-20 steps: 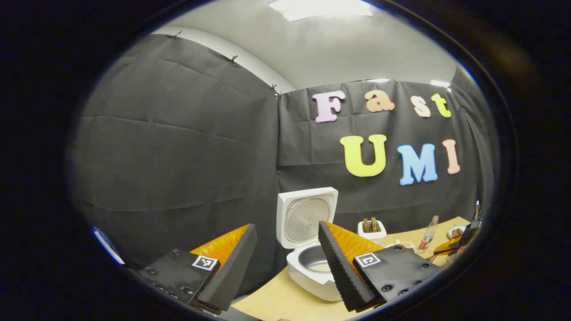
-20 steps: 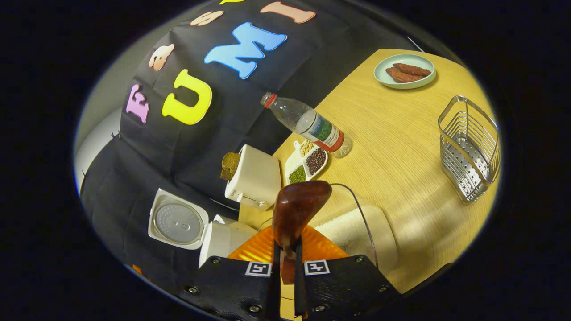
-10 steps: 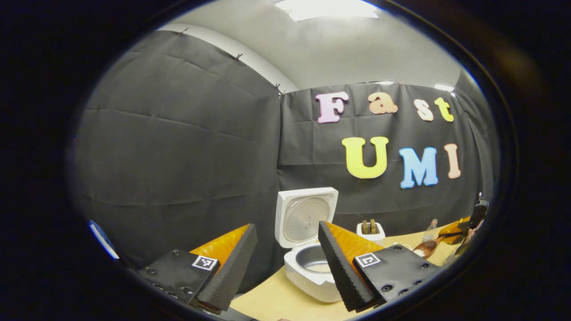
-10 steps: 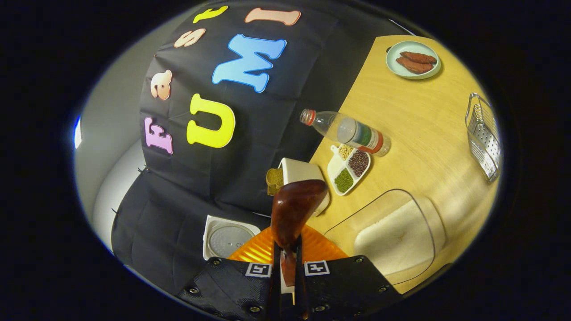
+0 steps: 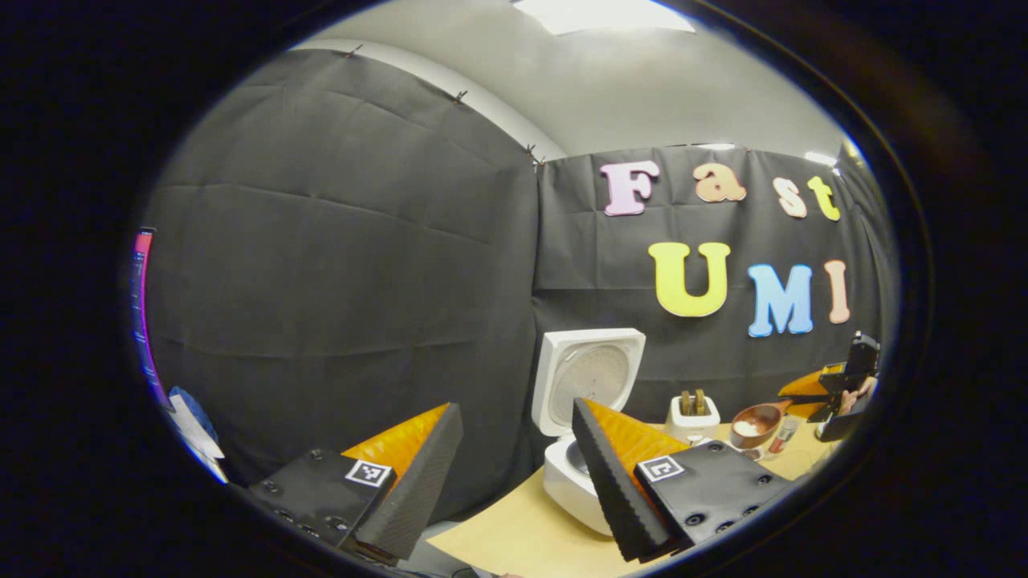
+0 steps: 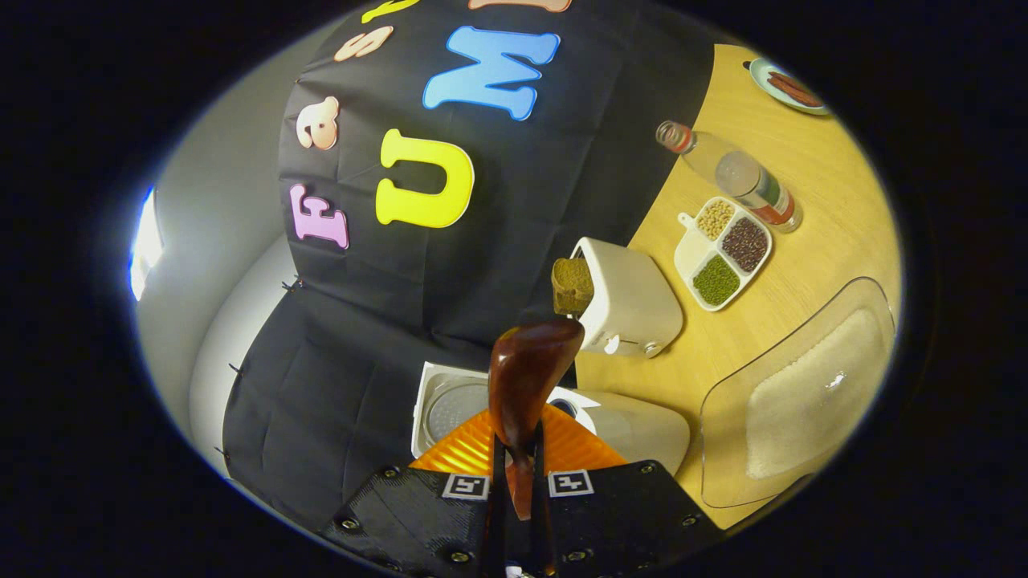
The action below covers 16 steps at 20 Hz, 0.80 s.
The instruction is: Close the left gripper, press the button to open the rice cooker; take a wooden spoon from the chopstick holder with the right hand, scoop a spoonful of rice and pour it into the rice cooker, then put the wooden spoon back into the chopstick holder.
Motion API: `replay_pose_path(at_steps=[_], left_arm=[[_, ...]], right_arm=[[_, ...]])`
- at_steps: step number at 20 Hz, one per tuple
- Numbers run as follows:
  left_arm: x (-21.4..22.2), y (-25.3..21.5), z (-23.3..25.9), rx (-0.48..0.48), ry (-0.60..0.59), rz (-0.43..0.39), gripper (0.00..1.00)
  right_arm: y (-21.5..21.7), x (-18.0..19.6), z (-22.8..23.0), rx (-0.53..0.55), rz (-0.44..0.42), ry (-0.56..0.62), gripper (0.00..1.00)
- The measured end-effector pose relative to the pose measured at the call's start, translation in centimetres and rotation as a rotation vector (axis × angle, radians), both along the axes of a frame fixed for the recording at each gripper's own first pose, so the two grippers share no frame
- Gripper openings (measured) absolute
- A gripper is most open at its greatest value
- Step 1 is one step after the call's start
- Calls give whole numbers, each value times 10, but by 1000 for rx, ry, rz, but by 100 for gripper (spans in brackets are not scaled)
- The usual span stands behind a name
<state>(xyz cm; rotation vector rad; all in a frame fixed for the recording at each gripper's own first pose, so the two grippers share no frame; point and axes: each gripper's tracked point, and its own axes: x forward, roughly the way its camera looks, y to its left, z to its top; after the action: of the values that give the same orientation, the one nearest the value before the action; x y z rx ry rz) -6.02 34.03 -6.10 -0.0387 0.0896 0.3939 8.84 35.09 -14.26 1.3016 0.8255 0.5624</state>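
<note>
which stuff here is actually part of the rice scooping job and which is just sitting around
Part of the job:
rice cooker, lid up
wooden spoon, clamped in the right gripper, rice in its bowl
clear rice container
left gripper, open

Just lying about:
toaster with bread
divided bean dish
bottle
plate

Rice cooker (image 5: 580, 474) open, lid (image 5: 590, 376) upright at back, blocking approach from wall side; pot mouth free from above. Toaster (image 6: 630, 299) just beside cooker, bread slice (image 6: 572, 285) sticking out of top. Divided grain dish (image 6: 724, 253) and lying bottle (image 6: 735, 172) beyond toaster. Clear rice box (image 6: 795, 393) near cooker, open-topped. Bare worktop (image 5: 514, 534) in front of cooker. Left claw (image 5: 514, 474) spread wide, nothing between fingers.
</note>
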Motion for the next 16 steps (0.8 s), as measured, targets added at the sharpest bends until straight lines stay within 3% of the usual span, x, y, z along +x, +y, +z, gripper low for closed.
replay_pose_path(at_steps=[9,16], left_arm=[[-39,27,-19,-11,51,81,95],[-68,29,-25,-20,89,107,96]], right_arm=[[95,8,9,-68,117,-99,12],[163,13,-18,-217,187,-184,12]])
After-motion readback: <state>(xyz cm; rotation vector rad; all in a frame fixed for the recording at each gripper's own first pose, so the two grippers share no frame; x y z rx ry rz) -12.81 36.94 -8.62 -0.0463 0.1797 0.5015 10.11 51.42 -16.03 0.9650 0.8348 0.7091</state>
